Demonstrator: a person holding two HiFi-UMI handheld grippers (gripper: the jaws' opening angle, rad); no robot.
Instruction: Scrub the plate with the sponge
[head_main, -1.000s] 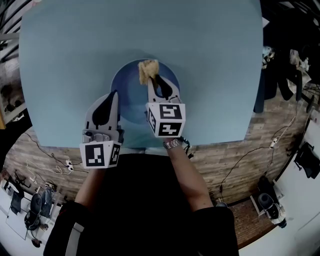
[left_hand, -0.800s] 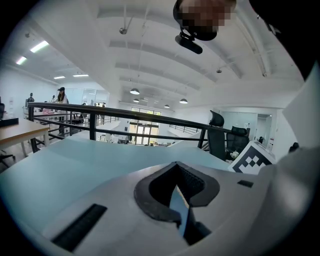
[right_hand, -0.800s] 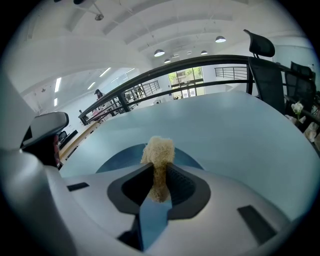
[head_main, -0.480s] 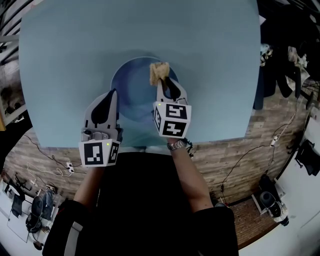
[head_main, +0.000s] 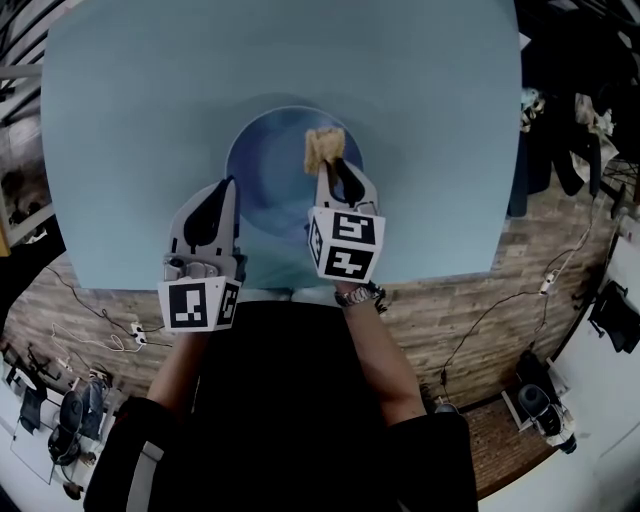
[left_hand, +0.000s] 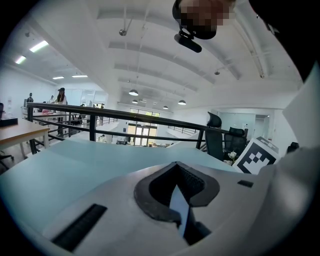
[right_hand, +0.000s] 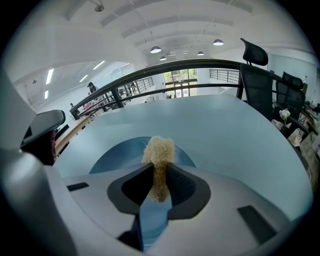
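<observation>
**Plate under the sponge, scrub in hand**

Plate (head_main: 268, 172), round and blue, lies on the table (head_main: 120, 110) about midway between the left and right edges and close to the near edge. The sponge (head_main: 322, 148), a tan, fibrous wad, sits over the plate's far right part, just inside the rim.

The right gripper (head_main: 324, 166) pinches the sponge. In its own view the two dark pads squeeze the wad's lower half thin, and the free end bulges out beyond the tips, with the plate's blue arc behind it. The sponge appears to meet the plate, though no view shows the contact itself.

The left gripper (head_main: 227, 187) has its tip at the plate's left rim. Its jaws are drawn together, with only a thin pale sliver showing between the pads. I cannot tell whether that sliver is the rim nipped to steady the plate or just a chink of light. Its view tilts up over the table toward the railing and shows no plate.

My reading is that the scrub itself is the step in hand, with the sponge working the far right of the plate. The middle, left and near parts lie bare of it.

The next move calls for downward pressure kept even while the sponge sweeps toward the plate's centre and left. The grip must be firm enough that the soft wad does not slip out. The plate sits close to the near edge, so the left gripper should brace the rim against any push that way.
</observation>
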